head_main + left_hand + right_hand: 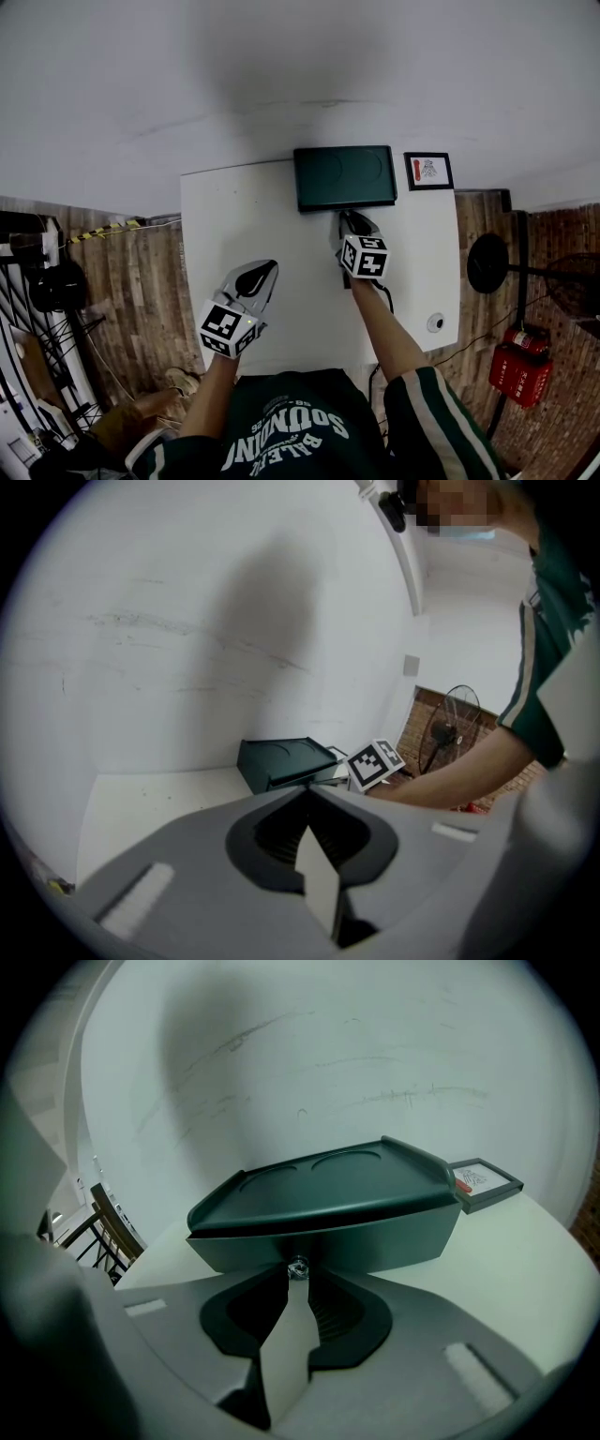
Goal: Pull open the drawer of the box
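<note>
Box point(344, 177) of dark green stands at the far edge of the white table point(234, 234) in the head view, against the wall. Your right gripper point(352, 221) reaches the box's front face, and your left gripper point(266, 273) hangs well back from the box. Left gripper view: your jaws are pressed together on nothing, with the box off ahead. Right gripper view: your jaws are closed, their tips pinching the small drawer knob point(298, 1267) low on the box's front.

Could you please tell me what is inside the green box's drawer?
Nothing inside shows: the drawer is shut. Only its dark green front and small metal knob are visible, with the right gripper closed on the knob.
</note>
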Tool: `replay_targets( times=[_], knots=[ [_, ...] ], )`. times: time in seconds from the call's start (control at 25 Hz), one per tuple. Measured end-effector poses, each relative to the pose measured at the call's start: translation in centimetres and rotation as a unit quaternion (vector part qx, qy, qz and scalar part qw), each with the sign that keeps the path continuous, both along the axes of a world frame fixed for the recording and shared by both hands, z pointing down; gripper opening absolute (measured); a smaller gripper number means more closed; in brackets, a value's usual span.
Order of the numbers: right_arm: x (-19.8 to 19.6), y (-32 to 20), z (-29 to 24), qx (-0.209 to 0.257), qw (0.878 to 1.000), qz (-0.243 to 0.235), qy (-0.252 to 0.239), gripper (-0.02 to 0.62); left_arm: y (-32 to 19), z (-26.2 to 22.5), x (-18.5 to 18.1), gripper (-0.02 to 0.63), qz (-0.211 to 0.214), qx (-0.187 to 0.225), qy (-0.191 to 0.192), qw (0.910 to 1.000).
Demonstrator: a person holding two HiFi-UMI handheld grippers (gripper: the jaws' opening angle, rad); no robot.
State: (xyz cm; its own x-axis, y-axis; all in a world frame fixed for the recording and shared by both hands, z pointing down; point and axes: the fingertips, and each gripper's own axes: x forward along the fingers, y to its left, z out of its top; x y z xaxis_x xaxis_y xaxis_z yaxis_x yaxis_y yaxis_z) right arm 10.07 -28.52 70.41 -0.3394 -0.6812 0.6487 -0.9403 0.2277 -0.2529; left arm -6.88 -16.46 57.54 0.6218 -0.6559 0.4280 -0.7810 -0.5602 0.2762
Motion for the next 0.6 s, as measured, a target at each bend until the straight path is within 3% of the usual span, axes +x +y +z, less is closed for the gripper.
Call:
replay_targets(
  times=[0.6],
  knots=[
    [0.6, 5.2, 0.3, -0.007, 1.0, 0.0, -0.003, 0.069, 1.9, -0.1, -0.4, 0.052, 0.006, 0.0, 0.002, 1.0]
  ],
)
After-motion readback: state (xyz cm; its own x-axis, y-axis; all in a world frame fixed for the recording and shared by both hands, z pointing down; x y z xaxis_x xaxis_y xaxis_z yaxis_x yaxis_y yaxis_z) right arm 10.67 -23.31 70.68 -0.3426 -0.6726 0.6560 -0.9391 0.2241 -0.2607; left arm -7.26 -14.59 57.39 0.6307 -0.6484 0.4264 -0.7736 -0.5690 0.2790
